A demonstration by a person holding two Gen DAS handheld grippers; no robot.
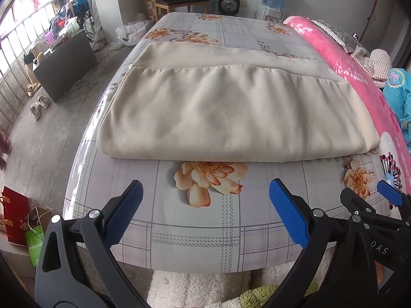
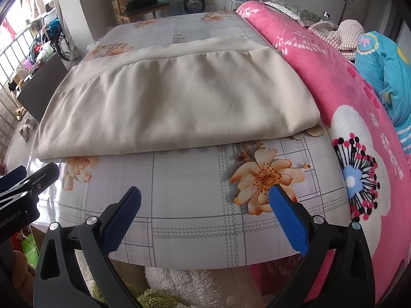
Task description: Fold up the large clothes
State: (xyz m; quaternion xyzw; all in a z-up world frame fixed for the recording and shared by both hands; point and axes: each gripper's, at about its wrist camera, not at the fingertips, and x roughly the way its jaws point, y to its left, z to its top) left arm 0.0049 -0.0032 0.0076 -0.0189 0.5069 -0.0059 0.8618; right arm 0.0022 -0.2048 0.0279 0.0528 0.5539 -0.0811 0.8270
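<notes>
The beige cloth (image 1: 231, 113) is sitting folded on the bed (image 1: 195, 233), a flat rectangle with one layer doubled over another, so you can see a band of the lower layer sticking out along the far side. From the left wrist view, its near fold runs across the bed well short of the near edge, with the left side close to the bed's left edge and the right side up against the pink blanket (image 1: 341, 59). The left gripper (image 1: 205, 202) is spread wide, nothing in it, hanging over the bare flowered sheet just short of the cloth, and the other tool pokes in at the lower right. From the right wrist view, same deal: the right gripper (image 2: 205, 205) has its fingers wide apart and empty, hovering over the sheet near the bed's near edge, cloth (image 2: 174, 102) apart from it up ahead. My guess on what could go sideways: if another fold is coming, grabbing only the top layer at that near fold would drag it off the layer underneath and wreck the alignment. The fabric looks slippery-soft too, so an uneven lift between the two tools could skew the whole stack toward the blanket.
</notes>
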